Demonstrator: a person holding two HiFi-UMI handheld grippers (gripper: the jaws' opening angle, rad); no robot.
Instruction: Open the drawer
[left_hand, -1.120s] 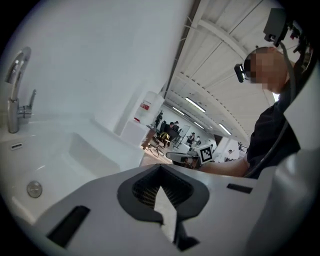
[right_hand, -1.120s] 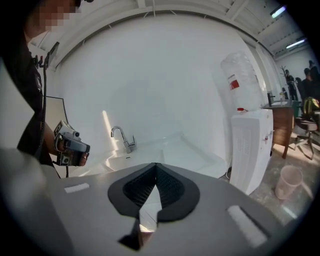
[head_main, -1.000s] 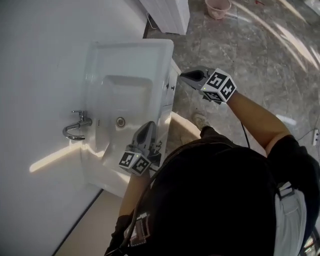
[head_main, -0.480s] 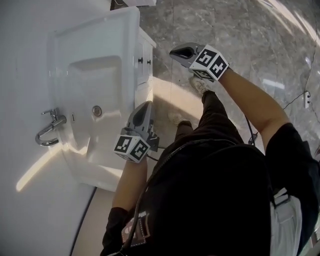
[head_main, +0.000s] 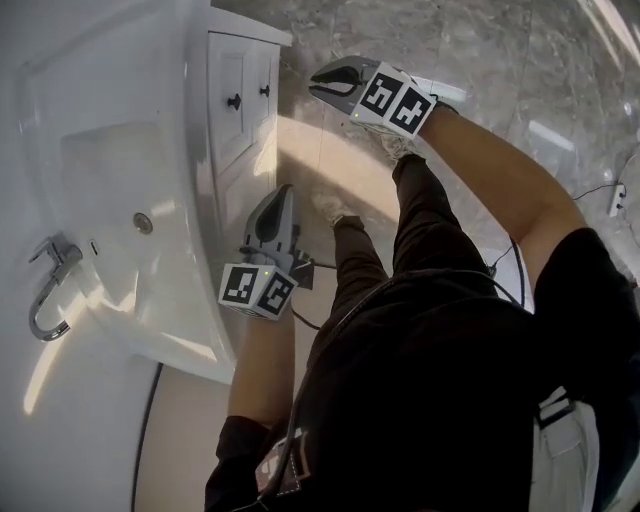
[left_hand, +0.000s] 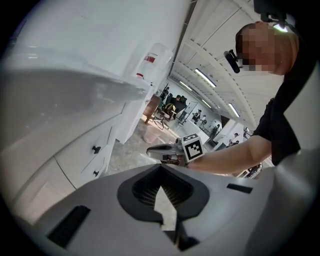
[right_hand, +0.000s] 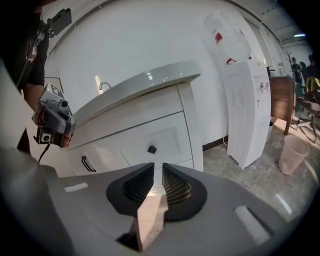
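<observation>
Two tools: a person stands over a white vanity cabinet (head_main: 228, 185), holding the left gripper (head_main: 279, 195) and the right gripper (head_main: 318, 76) low in front of it.
Left jaws: closed tip to tip and holding nothing.
Left position: the left gripper hangs just beside the cabinet front, below the edge of the basin (head_main: 100, 170). No view shows it touching the cabinet.
Right jaws: parted by a narrow slit after just opening, with nothing between them.
Right position: the right gripper is out beyond the left one, over the marble floor (head_main: 500, 60). It points towards the far end of the cabinet.
Drawer: the drawer (right_hand: 167, 135) is closed, its panelled front flush with the cabinet. It sits at the end nearest the water dispenser (right_hand: 247, 110).
Knob: a square black knob (right_hand: 152, 149) sits on the drawer front, straight ahead of the right jaws. It is near them but clearly apart.
Second knob: a second knob (head_main: 265, 90) shows on the front below, also untouched.
Neighbouring front: a black bar handle (right_hand: 87, 163) marks the next panel along, towards the left gripper.
Basin: a chrome tap (head_main: 45, 285) curves over the basin at the wall side.
Background: a pale bin (right_hand: 292, 152) stands on the floor beyond the dispenser.
</observation>
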